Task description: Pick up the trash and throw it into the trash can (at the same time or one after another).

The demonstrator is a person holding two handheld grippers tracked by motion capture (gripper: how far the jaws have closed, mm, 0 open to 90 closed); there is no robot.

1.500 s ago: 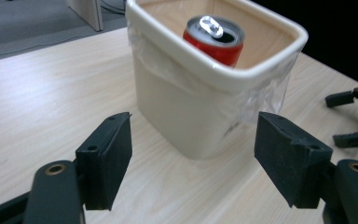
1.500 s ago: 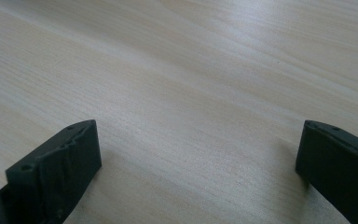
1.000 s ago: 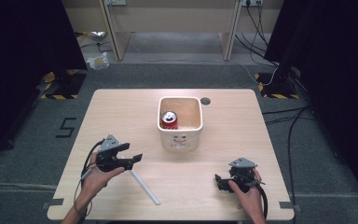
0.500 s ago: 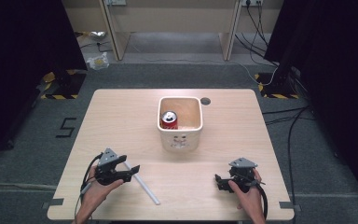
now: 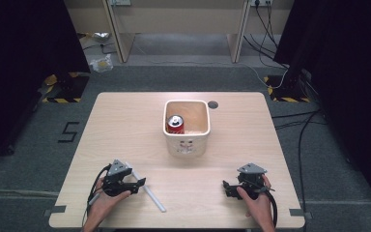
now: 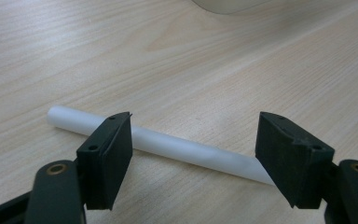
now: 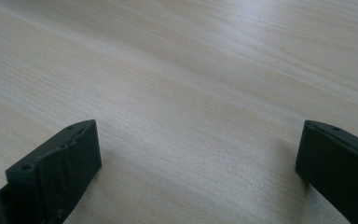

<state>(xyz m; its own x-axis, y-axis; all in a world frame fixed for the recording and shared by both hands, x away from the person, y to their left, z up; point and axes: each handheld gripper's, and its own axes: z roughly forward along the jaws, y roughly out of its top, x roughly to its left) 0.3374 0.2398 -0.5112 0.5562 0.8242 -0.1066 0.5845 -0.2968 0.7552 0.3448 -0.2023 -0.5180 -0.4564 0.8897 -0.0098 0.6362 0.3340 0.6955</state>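
**High view: white tube lies at the left gripper, jaws spread**

High view takes in the pale wooden rectangular table (image 5: 125, 121) on grey carpet, with dark curtains at 9 and 3 o'clock and wooden furniture legs at 12. Near the table's centre stands the white square plastic tub (image 5: 187, 140), a red drink can (image 5: 175, 123) upright inside it toward its 9 o'clock wall. A small dark round hole (image 5: 212, 104) sits just beyond the tub at 1 o'clock.

The left gripper (image 5: 136, 183) rests low at 7 o'clock of the table, near the front edge, its jaws spread wide. In the left gripper view the long white plastic tube (image 6: 168, 147) lies flat on the wood, running crosswise behind both black pads; neither pad presses on it.

The right gripper (image 5: 228, 186) rests at 5 o'clock, jaws also spread, bare wood between them. Open tabletop separates the two grippers and the tub.
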